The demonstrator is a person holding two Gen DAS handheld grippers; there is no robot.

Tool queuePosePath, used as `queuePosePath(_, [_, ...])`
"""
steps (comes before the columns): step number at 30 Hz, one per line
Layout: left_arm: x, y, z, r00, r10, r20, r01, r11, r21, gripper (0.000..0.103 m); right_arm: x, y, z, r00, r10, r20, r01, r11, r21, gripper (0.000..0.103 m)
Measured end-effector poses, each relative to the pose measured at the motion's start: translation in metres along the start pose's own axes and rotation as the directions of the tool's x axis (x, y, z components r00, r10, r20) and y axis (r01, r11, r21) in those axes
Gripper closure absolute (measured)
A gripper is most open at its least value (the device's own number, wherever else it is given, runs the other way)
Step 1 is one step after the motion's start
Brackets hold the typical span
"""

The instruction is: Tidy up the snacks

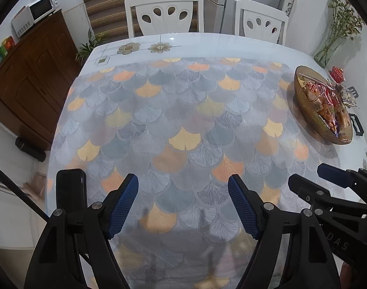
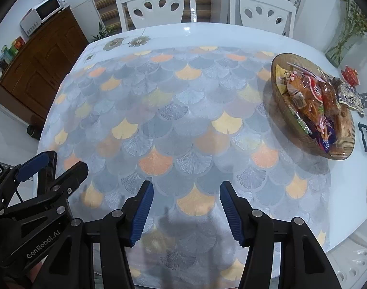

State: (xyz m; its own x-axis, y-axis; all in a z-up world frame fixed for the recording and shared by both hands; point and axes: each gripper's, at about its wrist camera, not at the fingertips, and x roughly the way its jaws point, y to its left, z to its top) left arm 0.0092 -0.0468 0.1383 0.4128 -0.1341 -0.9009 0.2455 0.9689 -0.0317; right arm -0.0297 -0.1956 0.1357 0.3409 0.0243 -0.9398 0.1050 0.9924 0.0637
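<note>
A brown ribbed bowl [image 2: 279, 101] stands at the right side of the table, heaped with wrapped snacks [image 2: 308, 98]; it also shows in the left wrist view [image 1: 306, 103]. A blue-white snack packet [image 2: 350, 97] hangs over its far rim. My left gripper [image 1: 183, 204] is open and empty above the near tablecloth. My right gripper [image 2: 186, 207] is open and empty beside it, well short of the bowl. Each gripper shows in the other's view: the right gripper [image 1: 313, 175], the left gripper [image 2: 60, 162].
A table with a fan-patterned cloth [image 2: 173, 110]. A red box [image 2: 350, 74], a glass vase [image 2: 340, 48] and black frames [image 2: 366, 138] lie beyond the bowl. Two white chairs [image 2: 156, 4] stand at the far edge. A wooden cabinet [image 1: 31, 77] is at the left.
</note>
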Motion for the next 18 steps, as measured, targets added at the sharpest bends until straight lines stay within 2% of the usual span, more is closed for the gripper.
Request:
queuePosePath(5, [0.0012,-0.0009,0.0002,1.0,0.006,-0.005,-0.006,1.0,0.006,0.027,0.0003,-0.0015,0.0025,1.0,-0.001,0.005,0.001,1.0,0.007,0.038])
queuePosePath(18, [0.0027,0.0001,0.0009,1.0,0.012,-0.01,-0.012,1.0,0.004,0.027,0.0009,0.0034,0.0049,1.0,-0.001,0.007,0.001,1.0,-0.005,0.038])
